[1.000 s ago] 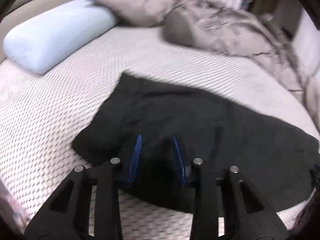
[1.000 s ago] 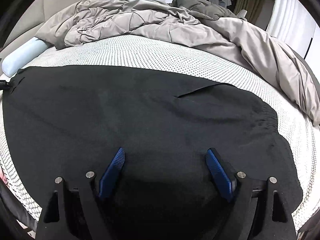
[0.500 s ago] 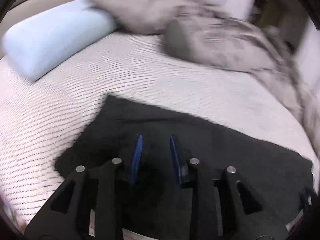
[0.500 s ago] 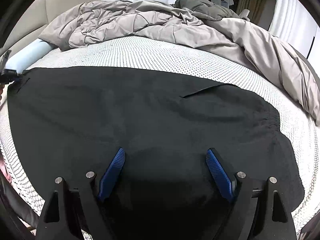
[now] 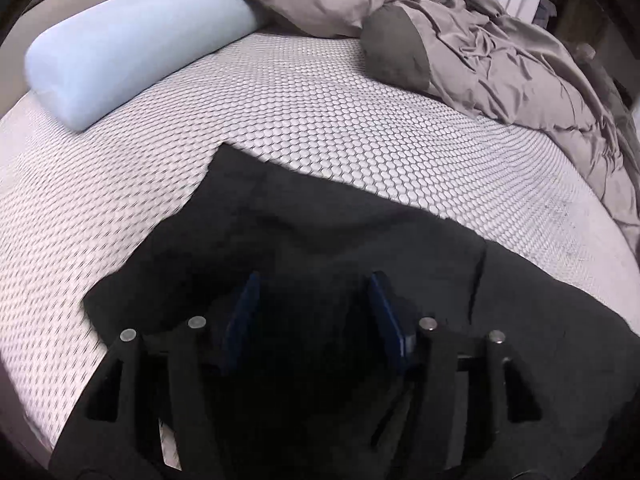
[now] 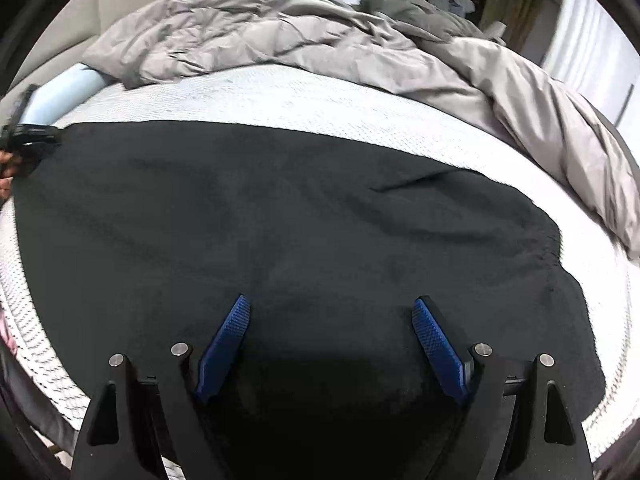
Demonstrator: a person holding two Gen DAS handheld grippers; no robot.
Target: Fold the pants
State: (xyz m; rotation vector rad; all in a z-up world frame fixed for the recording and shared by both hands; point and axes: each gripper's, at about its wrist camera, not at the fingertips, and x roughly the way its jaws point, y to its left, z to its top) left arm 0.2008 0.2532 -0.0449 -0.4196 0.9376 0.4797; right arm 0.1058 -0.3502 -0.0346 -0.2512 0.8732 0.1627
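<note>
Black pants [image 6: 280, 220] lie spread across the near half of a bed's white honeycomb-textured mattress [image 5: 320, 120], long axis running left to right, elastic waistband bunched at the right end. Judging by the single seam line and the doubled outline, one leg appears already laid over the other — though the dark cloth hides most detail, so that first fold is a reading, not a certainty. The crosswise folds that would bring leg ends toward the waist look not yet made.

At the left end, the left gripper [image 5: 312, 304] points steeply down over the leg hems; its jaws have just been opening and now stand apart, with fabric below them but no pad pressing on it. It also shows at the far-left edge of the right wrist view, a hand behind it.

Over the near edge of the garment's middle-right, the right gripper [image 6: 328, 340] hangs tilted down, blue pads spread wide — nothing is pinched between them.

Beyond the pants, a pale blue bolster [image 5: 132, 36] rests at far left, and a rumpled grey duvet [image 6: 320, 40] heaps across the far side.
</note>
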